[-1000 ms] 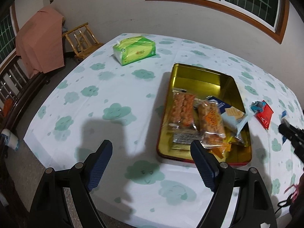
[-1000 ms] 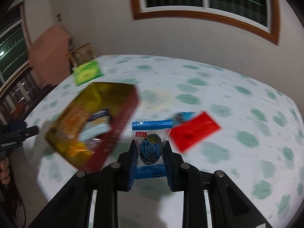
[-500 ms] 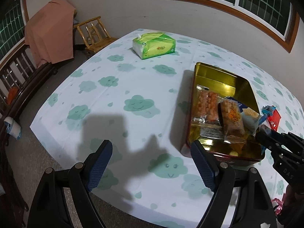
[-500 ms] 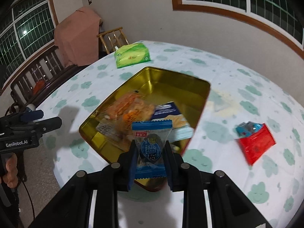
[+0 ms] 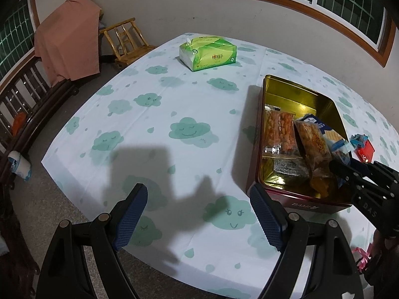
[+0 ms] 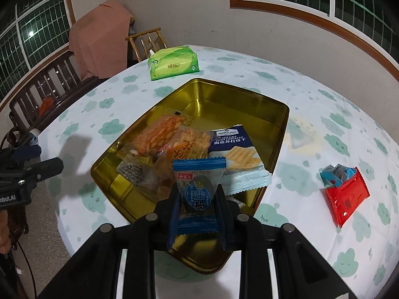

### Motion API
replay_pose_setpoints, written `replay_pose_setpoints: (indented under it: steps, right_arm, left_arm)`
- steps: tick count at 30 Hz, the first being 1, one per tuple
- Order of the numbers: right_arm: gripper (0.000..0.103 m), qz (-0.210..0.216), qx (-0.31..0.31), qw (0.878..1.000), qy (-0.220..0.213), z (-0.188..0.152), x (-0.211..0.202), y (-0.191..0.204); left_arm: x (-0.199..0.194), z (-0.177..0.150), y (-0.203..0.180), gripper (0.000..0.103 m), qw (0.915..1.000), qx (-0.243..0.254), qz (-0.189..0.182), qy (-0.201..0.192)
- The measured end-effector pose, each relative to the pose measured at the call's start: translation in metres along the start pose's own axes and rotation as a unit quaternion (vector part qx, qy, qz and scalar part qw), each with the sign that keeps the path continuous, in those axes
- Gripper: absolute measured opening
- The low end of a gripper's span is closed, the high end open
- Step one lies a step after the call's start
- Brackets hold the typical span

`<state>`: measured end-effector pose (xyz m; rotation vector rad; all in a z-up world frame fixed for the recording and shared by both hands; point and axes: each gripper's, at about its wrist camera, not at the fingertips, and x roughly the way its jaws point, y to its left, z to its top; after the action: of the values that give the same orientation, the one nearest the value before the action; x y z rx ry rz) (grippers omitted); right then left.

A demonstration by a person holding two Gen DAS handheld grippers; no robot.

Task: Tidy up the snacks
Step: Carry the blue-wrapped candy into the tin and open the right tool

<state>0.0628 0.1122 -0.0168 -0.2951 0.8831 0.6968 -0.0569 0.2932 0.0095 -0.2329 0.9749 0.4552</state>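
My right hand-held gripper (image 6: 197, 199) pinches a blue-edged clear snack packet (image 6: 198, 186) above the gold tin (image 6: 249, 99); my left hand-held gripper (image 5: 199, 214) gapes wide.

The cracker packet (image 6: 237, 154) reads "Member's Mark… SEA SALT SODA CRACKERS", upside down; the tin's outer wall (image 5: 303, 205) shows "BAMI"; the left device (image 6: 10, 196) reads "obot.AI".

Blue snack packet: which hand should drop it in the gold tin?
Right. The right gripper grips the blue snack packet above the gold tin; the left gripper is open, empty.
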Motion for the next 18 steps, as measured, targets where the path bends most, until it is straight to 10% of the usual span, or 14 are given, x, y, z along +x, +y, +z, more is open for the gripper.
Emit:
replay_pose_setpoints:
  steps: [18]
  right_arm:
    - [0.034, -0.013, -0.014, 1.000, -0.004, 0.007, 0.004, 0.005]
  left_arm:
    - [0.004, -0.003, -0.005, 0.081, 0.9999, 0.000, -0.007, 0.008]
